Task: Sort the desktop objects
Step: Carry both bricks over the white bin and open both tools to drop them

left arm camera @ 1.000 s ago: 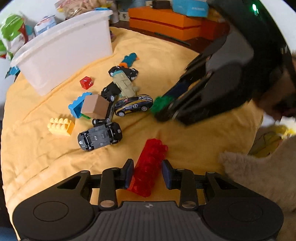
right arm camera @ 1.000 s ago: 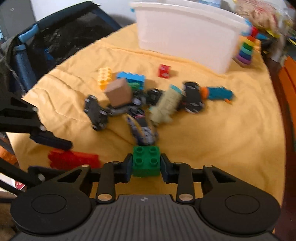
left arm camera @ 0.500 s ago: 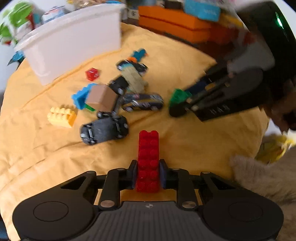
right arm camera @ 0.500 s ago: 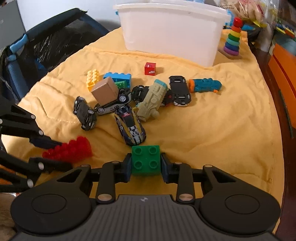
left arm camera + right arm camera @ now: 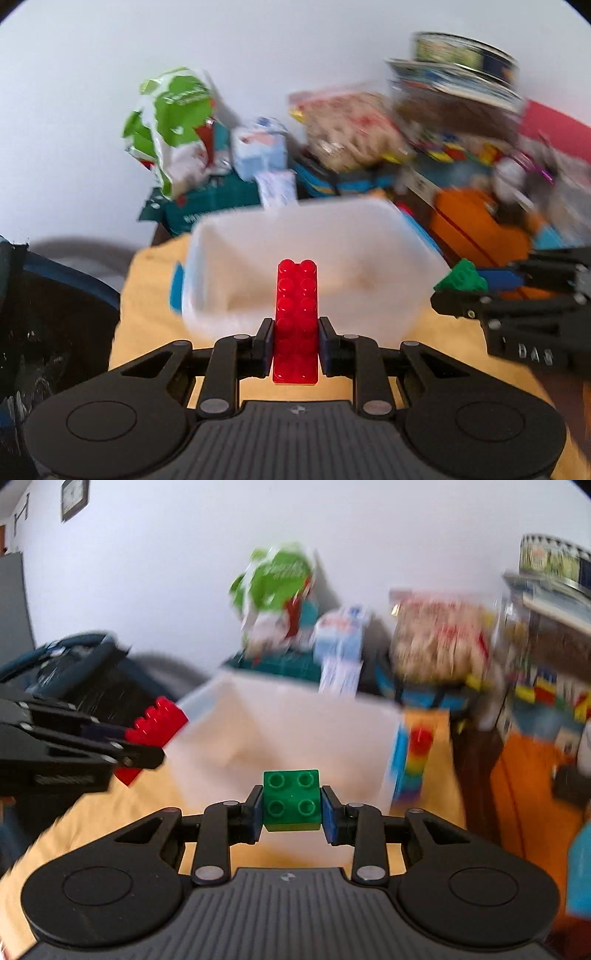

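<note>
My left gripper (image 5: 295,341) is shut on a long red brick (image 5: 296,317) that sticks forward between its pads, in front of the near wall of the white plastic bin (image 5: 369,258). My right gripper (image 5: 291,814) is shut on a green four-stud brick (image 5: 291,799), held just before the same white bin (image 5: 295,734). In the left wrist view the right gripper (image 5: 454,295) with its green brick (image 5: 461,277) hangs at the right. In the right wrist view the left gripper (image 5: 147,738) with the red brick (image 5: 159,718) is at the left. Both views are blurred.
The bin stands on a yellow cloth (image 5: 147,295). Behind it lie snack bags (image 5: 173,125), boxes and an orange case (image 5: 476,229). A rainbow stacking toy (image 5: 417,760) stands right of the bin. A dark mesh basket (image 5: 85,664) is at the left.
Both grippers have risen and moved forward from the pile of toy cars and bricks to the bin. The left gripper closed on the red brick and lifted it; the right kept the green brick.
</note>
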Demonstrator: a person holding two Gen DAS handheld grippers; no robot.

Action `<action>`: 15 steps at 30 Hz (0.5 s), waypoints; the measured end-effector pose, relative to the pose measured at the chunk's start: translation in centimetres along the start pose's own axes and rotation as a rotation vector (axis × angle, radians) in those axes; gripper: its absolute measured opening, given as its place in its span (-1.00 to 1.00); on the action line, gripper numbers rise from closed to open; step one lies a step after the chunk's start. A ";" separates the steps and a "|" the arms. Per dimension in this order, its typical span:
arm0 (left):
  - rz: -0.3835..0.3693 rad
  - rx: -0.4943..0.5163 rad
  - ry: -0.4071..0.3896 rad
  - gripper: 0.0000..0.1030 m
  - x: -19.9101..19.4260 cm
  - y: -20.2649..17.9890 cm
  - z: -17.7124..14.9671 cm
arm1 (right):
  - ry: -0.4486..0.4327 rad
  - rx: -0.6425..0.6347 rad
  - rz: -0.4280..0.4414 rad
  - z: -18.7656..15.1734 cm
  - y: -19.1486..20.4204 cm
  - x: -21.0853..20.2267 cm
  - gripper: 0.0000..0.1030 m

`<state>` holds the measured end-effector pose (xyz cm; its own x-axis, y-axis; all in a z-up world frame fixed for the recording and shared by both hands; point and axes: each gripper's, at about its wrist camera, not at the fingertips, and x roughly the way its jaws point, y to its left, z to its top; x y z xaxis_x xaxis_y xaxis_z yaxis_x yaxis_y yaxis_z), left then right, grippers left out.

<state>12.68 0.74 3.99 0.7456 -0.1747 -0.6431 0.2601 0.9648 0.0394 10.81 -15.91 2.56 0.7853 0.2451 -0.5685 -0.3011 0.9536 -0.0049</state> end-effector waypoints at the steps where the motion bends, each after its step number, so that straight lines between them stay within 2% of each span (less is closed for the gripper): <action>1: 0.015 -0.004 0.005 -0.48 1.0 -0.1 0.9 | 0.007 0.013 -0.002 1.0 -0.3 1.0 -0.33; 5: 0.033 -0.032 0.054 -0.48 5.1 -0.3 2.8 | 0.069 0.066 -0.004 3.2 -0.6 5.3 -0.33; 10: 0.046 -0.100 0.129 -0.46 8.0 1.2 2.5 | 0.149 0.105 -0.037 3.1 -1.0 9.1 -0.30; 12: 0.030 -0.123 0.140 -0.34 8.3 2.0 2.6 | 0.160 0.111 -0.044 3.1 -1.0 9.4 -0.25; 13: 0.016 -0.125 0.133 -0.32 8.1 2.3 2.7 | 0.156 0.103 -0.051 3.1 -0.8 9.3 -0.13; 15: 0.006 -0.114 0.104 -0.10 7.5 2.7 2.9 | 0.139 0.077 -0.069 3.3 -0.3 8.8 -0.07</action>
<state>20.78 1.42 1.48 0.6774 -0.1536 -0.7194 0.1805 0.9828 -0.0399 19.57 -13.50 0.26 0.7186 0.1574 -0.6773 -0.2030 0.9791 0.0122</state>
